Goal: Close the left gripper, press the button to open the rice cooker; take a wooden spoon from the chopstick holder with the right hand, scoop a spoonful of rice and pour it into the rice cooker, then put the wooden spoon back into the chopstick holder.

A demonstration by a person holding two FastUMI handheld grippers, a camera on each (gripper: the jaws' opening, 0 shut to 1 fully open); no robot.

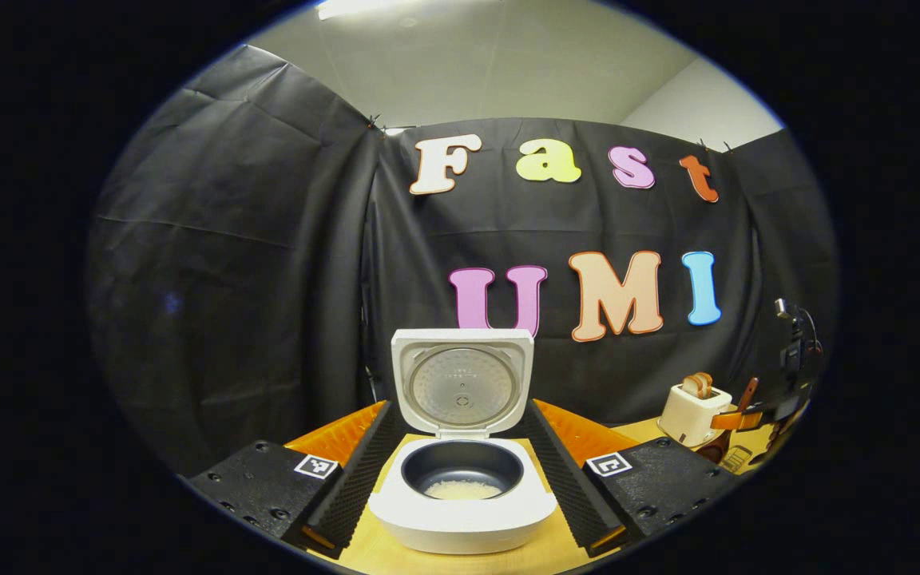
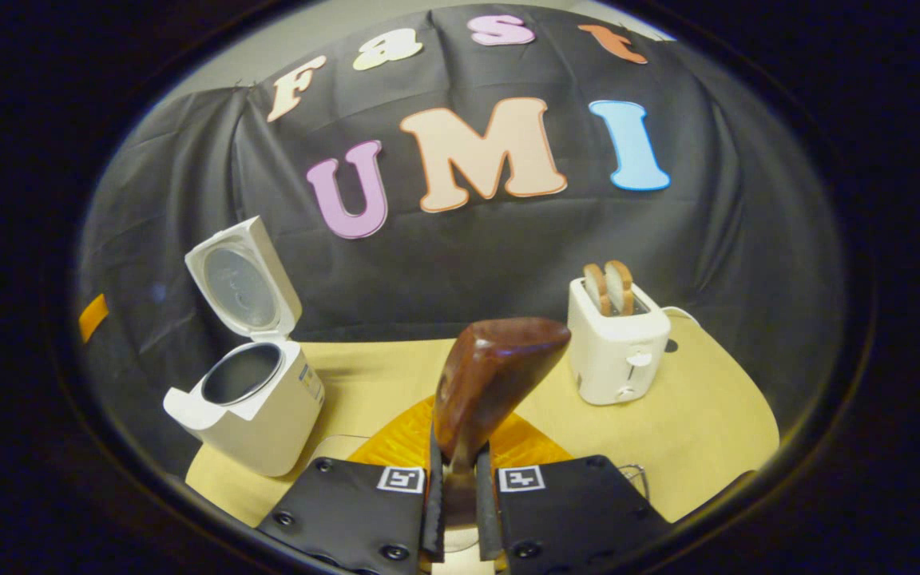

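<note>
The cooker point(image 1: 462, 479) is standing open with rice inside, between the spread left gripper point(image 1: 462, 495) fingers. Right of it, the right gripper point(image 2: 460, 495) is clamping the spoon point(image 2: 492, 375); a loose pinch risks twisting it.

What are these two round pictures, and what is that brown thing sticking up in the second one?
A person holds a pair of tongs in each hand, and a small camera rides on each pair. The left gripper view looks at a white rice cooker with its lid up and a little rice inside; those left tongs stand open around it. In the right gripper view, the right tongs pinch a wooden spoon: that is the brown thing. A toaster with bread stands on the yellow table.
</note>
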